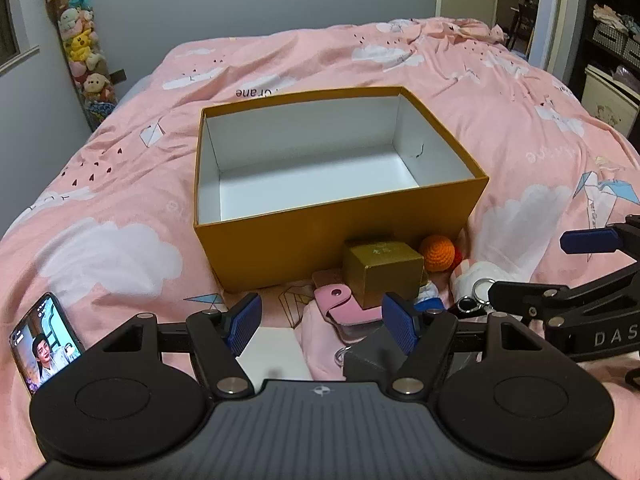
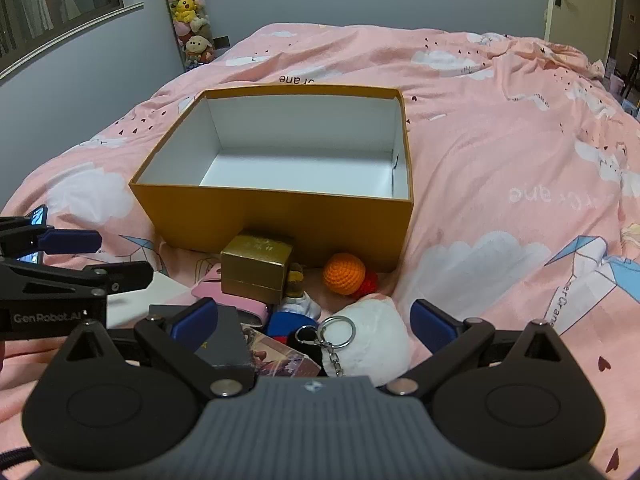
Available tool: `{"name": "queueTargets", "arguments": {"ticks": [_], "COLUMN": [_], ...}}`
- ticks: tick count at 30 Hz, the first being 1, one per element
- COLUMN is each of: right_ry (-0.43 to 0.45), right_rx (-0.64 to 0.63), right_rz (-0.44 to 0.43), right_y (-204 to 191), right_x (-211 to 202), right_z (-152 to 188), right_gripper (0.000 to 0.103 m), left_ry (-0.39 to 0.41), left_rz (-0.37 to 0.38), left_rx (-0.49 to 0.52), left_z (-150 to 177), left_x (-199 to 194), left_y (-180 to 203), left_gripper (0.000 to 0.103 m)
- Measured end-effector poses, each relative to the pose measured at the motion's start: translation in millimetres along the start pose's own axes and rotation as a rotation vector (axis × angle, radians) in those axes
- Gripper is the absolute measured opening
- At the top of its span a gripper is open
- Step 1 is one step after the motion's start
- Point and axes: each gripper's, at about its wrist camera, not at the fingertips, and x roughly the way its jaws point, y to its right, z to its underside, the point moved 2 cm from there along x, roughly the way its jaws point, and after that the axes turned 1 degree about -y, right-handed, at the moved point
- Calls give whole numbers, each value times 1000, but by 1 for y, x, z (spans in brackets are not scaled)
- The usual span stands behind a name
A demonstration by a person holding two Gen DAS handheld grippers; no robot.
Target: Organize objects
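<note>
Left gripper (image 1: 322, 322): the jaws are being held wide apart, with nothing pressed between the blue pads; it is being pointed down over the near end of the pile at lower centre of the left wrist view.
Right gripper (image 2: 314, 322): the jaws are being held at full spread, gripping nothing; it is being aimed at the pile at lower centre of the right wrist view.
Between the left jaws: a pink pouch (image 1: 340, 306) with a snap is being seen lying on the bedspread, with a dark grey box (image 1: 370, 356) just below it and a white card (image 1: 276, 346) to its left.
Between the right jaws: a white plush (image 2: 376, 336) with a key ring (image 2: 338, 332) on a chain is being framed, beside a printed card (image 2: 280, 356) and a small blue object (image 2: 290, 322).
Gold box (image 2: 256, 268): it is being shown closed, resting on the pile just in front of the large box.
Crocheted ball (image 2: 344, 274): the orange ball is lying right of the gold box, close against the large box's near wall.
Orange-yellow box (image 1: 280, 248): it is standing open, with a white interior, at frame centre on the bed, just beyond the pile.
Phone (image 1: 44, 340): it is lying lit at lower left of the left wrist view.
Bedspread (image 2: 500, 140): pink cloth with cloud prints is filling both views.
Plush toys (image 1: 82, 40): they are being displayed stacked at upper left against the wall.
</note>
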Motion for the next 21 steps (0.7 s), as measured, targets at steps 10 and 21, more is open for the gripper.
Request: {"name": "queueTargets", "arguments": {"ticks": [10,21], "right_ry": [-65,-169], "right_rx": [-24,-35], "right_rz": [-69,-173], "right_y": [1,0], "right_x": [14,55], "right_z": [-13,-43], "right_gripper": [102,102], "left_ry": [-172,-559], "left_rz": [-9,-5], "left_rx": [41,30], "left_z": [-19,-29], "left_x": [13,81], "left_y": [-29,-53], "left_gripper": [81,82]}}
